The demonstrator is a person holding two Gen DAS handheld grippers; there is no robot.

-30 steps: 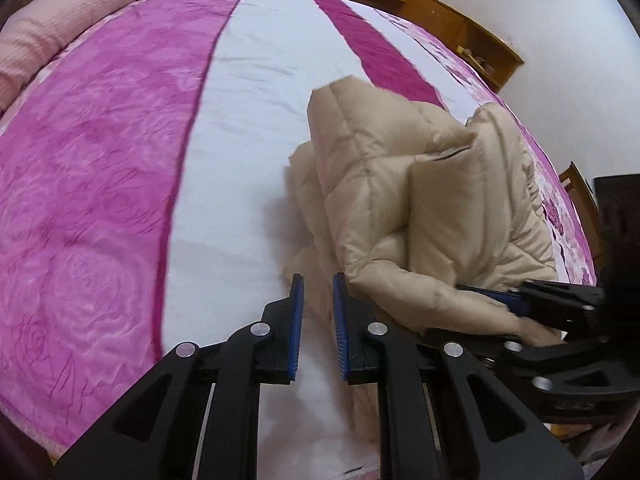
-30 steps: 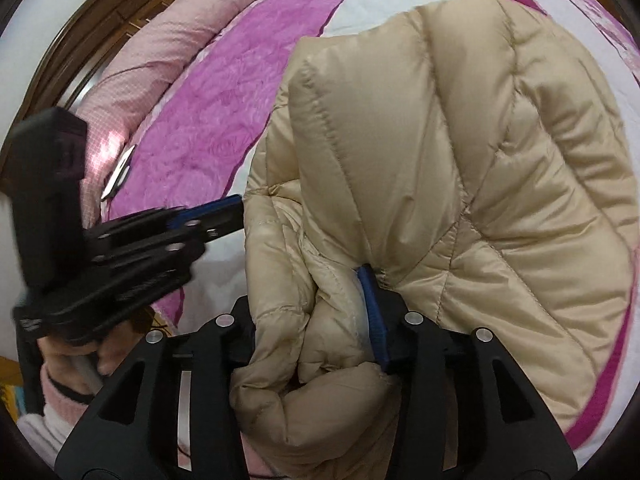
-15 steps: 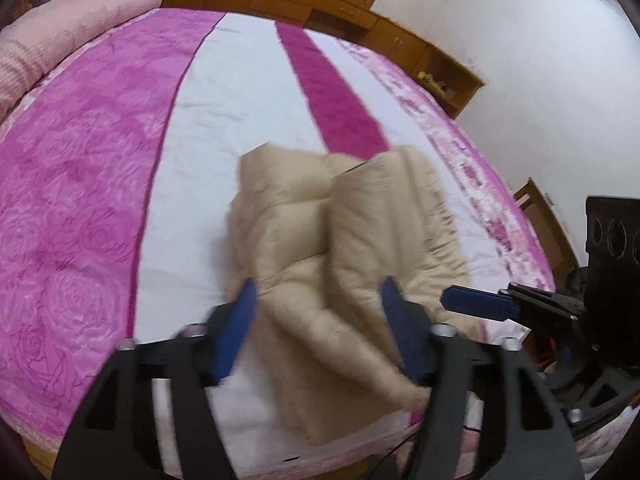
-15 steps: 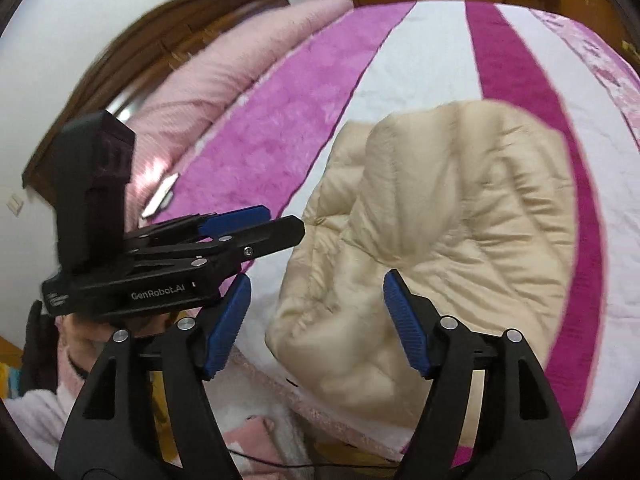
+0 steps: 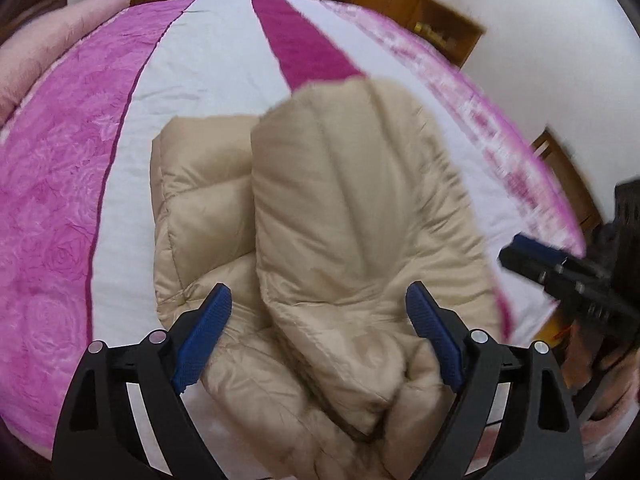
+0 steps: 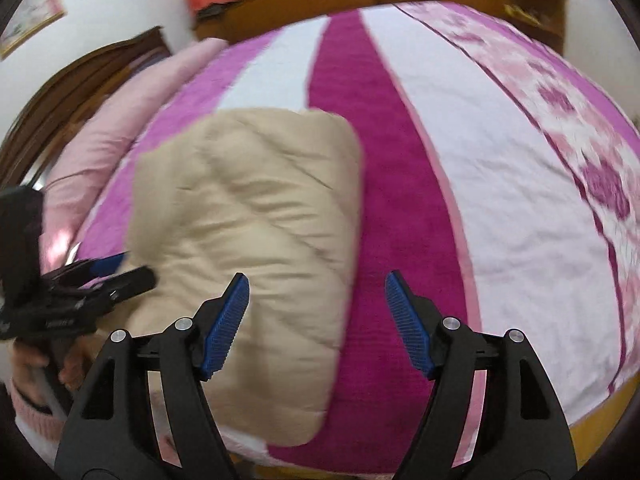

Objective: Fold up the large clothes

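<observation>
Above the jacket [image 5: 340, 216], both grippers' jaws apart.

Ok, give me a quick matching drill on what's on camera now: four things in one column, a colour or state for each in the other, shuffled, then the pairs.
Things:
1. puffer jacket
2. left tool
3. pillow
4. bed cover

Descriptions:
A. pale pink, along the bed's far side
B. pink, magenta and white stripes
C. beige, folded in a bundle on the bed
D. jaws opening, pads off the fabric

Pairs: 1-C, 2-D, 3-A, 4-B

Beige quilted jacket [image 5: 340, 208] on pink-and-white striped, rose-patterned bedspread [image 5: 60, 200].
</observation>
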